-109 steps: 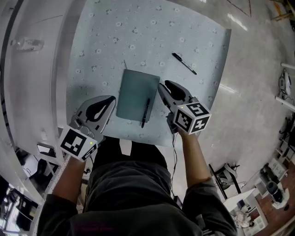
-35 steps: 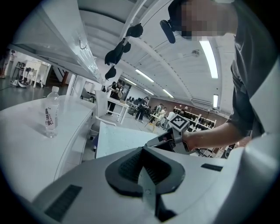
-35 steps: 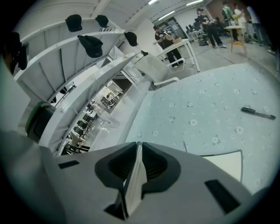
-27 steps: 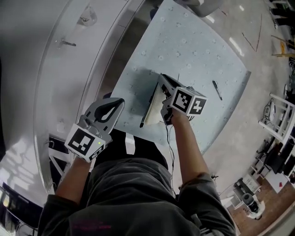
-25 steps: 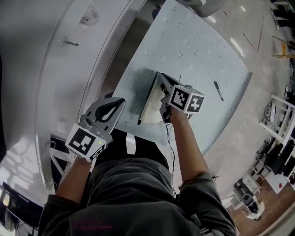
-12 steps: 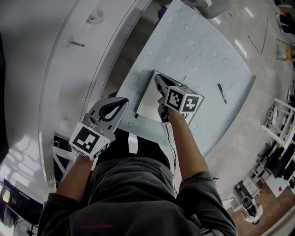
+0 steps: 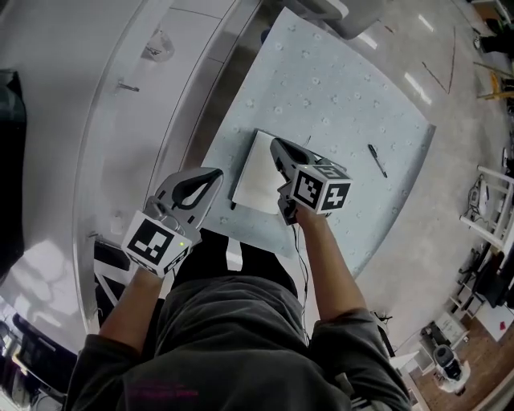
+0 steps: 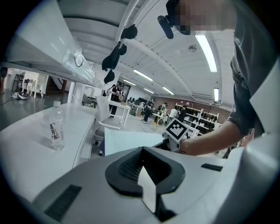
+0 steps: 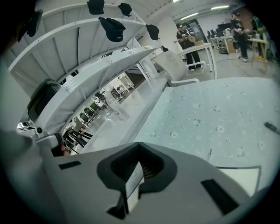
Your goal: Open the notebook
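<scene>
The notebook [image 7: 255,172] lies on the flowered tablecloth [image 7: 337,88] and shows a wide white surface upward; a corner of that white surface [image 9: 238,179] also shows in the right gripper view. My right gripper [image 7: 275,144] hangs over the notebook's right side with its jaws together [image 9: 139,146]. I cannot tell whether a sheet is pinched between them. A dark pen end [image 7: 234,204] pokes out at the notebook's near left corner. My left gripper [image 7: 215,172] is shut and holds nothing, off the notebook's left side over the cloth edge.
A black pen [image 7: 376,160] lies on the cloth to the right of the notebook. A white curved counter [image 7: 120,120] runs along the left and carries a clear plastic bottle [image 8: 56,131]. A white chair [image 7: 345,12] stands at the table's far end.
The cover stood nearly upright beside my right gripper; now a broad white surface faces up. The right gripper has shifted slightly towards the notebook's far edge. The left gripper stayed beside it.
</scene>
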